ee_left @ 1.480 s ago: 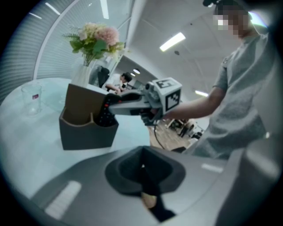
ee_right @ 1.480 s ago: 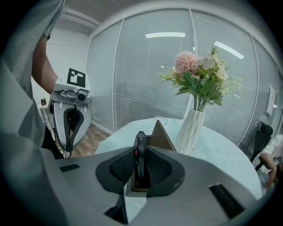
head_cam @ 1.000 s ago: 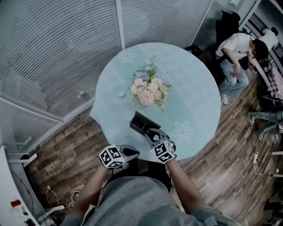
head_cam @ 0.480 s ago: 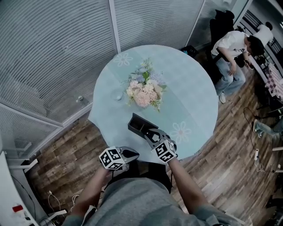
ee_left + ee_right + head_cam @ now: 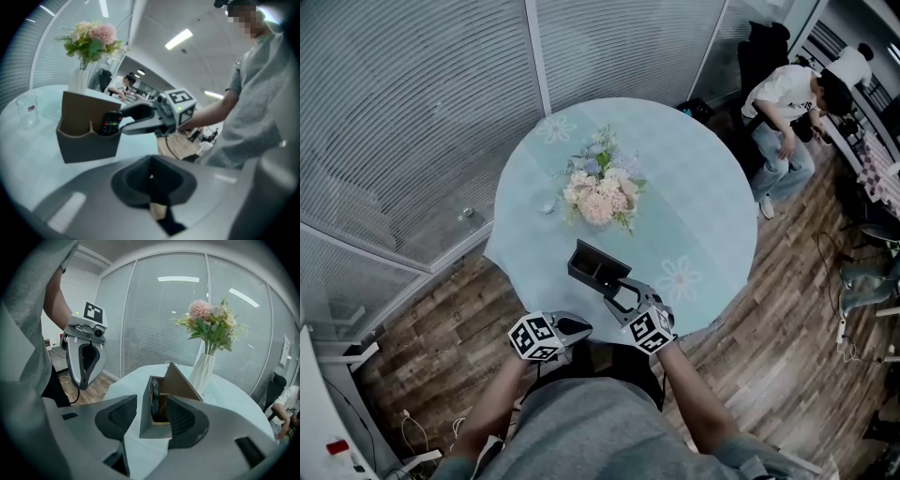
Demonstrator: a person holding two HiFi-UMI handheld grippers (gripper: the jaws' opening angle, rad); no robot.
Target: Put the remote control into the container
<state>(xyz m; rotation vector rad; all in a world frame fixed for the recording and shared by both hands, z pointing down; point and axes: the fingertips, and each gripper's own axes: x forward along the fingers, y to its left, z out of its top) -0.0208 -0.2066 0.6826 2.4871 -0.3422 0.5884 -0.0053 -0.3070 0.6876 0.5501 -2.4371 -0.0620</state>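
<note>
The black remote control (image 5: 110, 123) stands upright in the dark open-topped container (image 5: 598, 267), which sits on the round pale-blue table (image 5: 703, 187) near its front edge. In the right gripper view the remote (image 5: 154, 397) shows edge-on inside the container (image 5: 149, 425). My right gripper (image 5: 619, 292) is just behind the container; its jaws have just been opening and now stand apart on either side of the box, touching nothing. My left gripper (image 5: 572, 326) is shut and empty, off the table's front edge to the left.
A white vase of pink flowers (image 5: 600, 187) stands mid-table with a small clear glass (image 5: 546, 208) to its left. Glass walls with blinds lie beyond the table. People (image 5: 787, 103) are at the upper right on the wooden floor.
The right gripper's jaws have spread apart, and the remote is left standing in the container. Both hands stay about where they were.
</note>
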